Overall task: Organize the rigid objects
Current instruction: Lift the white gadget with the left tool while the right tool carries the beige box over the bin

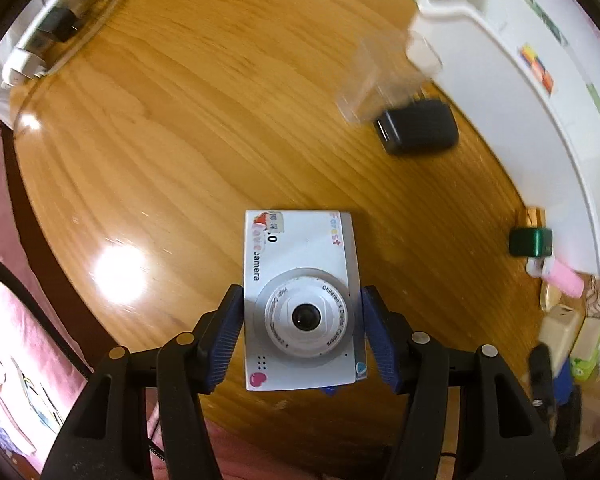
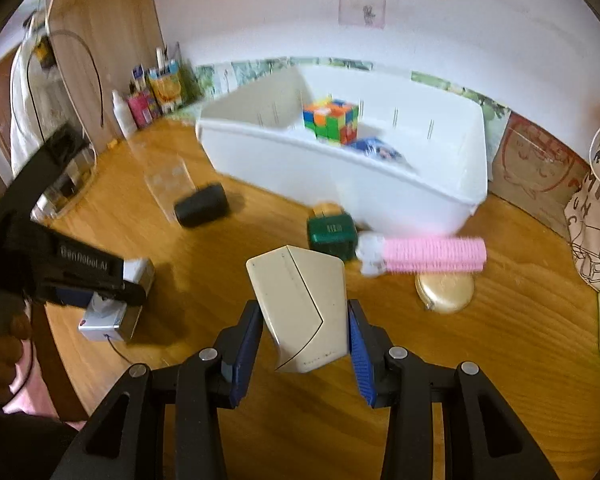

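Looking straight down in the left wrist view, the left gripper [image 1: 303, 316] has its 2 blue pads pressed against the sides of a white children's digital camera [image 1: 300, 300], lens facing up toward the view, held clear above the wooden table [image 1: 188, 128]. Beyond it a black box-shaped object [image 1: 418, 126] lies on the wood next to a blurred clear plastic piece [image 1: 374, 80], and a white storage bin [image 1: 512, 120] curves along the right side. A small green box [image 1: 530, 242] and a pink hair roller [image 1: 566, 282] sit near the bin's lower end, while a clear container [image 1: 52, 40] with white and black items stands at the far left edge. In the right wrist view, the right gripper [image 2: 306, 340] clamps a cream-coloured angular object [image 2: 300, 308] between its 2 blue pads, raised over the table [image 2: 500, 360]. The bin [image 2: 340, 176] stands ahead against the wall, with a colourful puzzle cube [image 2: 332, 120] and a blue item inside. In front of it lie the green box [image 2: 332, 234], the hair roller [image 2: 432, 255] and a round gold compact [image 2: 444, 290]. The black box-shaped object [image 2: 202, 205] rests farther left, and the left gripper [image 2: 100, 292] with the camera [image 2: 112, 316] appears at the left edge, partly hidden by its black frame.
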Available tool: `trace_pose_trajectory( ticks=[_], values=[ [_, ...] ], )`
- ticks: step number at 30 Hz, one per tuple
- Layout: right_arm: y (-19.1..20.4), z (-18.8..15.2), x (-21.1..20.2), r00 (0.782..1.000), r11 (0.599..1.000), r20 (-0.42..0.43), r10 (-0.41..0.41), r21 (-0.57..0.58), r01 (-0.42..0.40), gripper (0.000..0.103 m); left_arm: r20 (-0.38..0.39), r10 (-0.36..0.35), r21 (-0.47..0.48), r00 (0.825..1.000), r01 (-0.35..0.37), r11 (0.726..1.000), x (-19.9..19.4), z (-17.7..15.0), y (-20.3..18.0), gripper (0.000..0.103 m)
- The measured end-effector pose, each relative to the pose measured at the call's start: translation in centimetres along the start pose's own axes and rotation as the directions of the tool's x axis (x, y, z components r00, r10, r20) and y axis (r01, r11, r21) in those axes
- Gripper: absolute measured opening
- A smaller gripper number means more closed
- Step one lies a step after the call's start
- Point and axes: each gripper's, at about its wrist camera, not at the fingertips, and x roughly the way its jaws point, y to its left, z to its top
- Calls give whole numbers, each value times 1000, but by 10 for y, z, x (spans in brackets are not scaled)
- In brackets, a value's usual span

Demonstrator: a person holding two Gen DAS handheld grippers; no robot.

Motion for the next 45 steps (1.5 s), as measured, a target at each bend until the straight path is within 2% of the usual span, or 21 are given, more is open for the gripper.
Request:
trace_pose_trajectory(
  ticks=[7,13,15,17,19,23,32,35,41,43,45],
  values=[
    [-3,34,-14,996,999,80,33,35,-36,42,99,31,-25,995,-29,999,-43,22,29,62],
    [-10,76,-28,983,1000,181,-8,-5,9,42,167,22,-25,986,-18,1000,-75,28,30,62],
    [-14,92,-34,977,999,210,-25,-18,29,42,204,25,-22,979,-21,1000,-78,23,-1,62],
    [-18,106,-38,971,999,237,-32,-32,41,42,234,14,-14,972,-11,1000,-93,25,-3,62],
    [-22,119,-41,964,997,262,-43,-52,59,42,254,4,-10,967,-1,1000,-92,36,-27,62],
    [-29,136,-46,956,994,291,-44,-81,71,42,304,-19,25,952,12,1000,-111,53,-45,62],
    [-64,167,-50,942,997,332,-55,-36,71,42,384,-74,113,920,33,993,-131,76,-95,62],
    [-75,174,-49,936,997,346,-60,-16,70,42,419,-66,140,905,8,990,-137,81,-115,62],
    [-100,180,-34,939,998,339,-54,49,40,42,443,-110,198,890,22,980,-136,91,-148,62],
    [-107,181,-24,945,998,325,-48,64,28,42,456,-115,229,883,9,973,-133,93,-162,62],
    [-112,181,-15,950,997,311,-38,71,17,42,455,-113,253,884,-7,967,-127,97,-174,62]
  ],
)
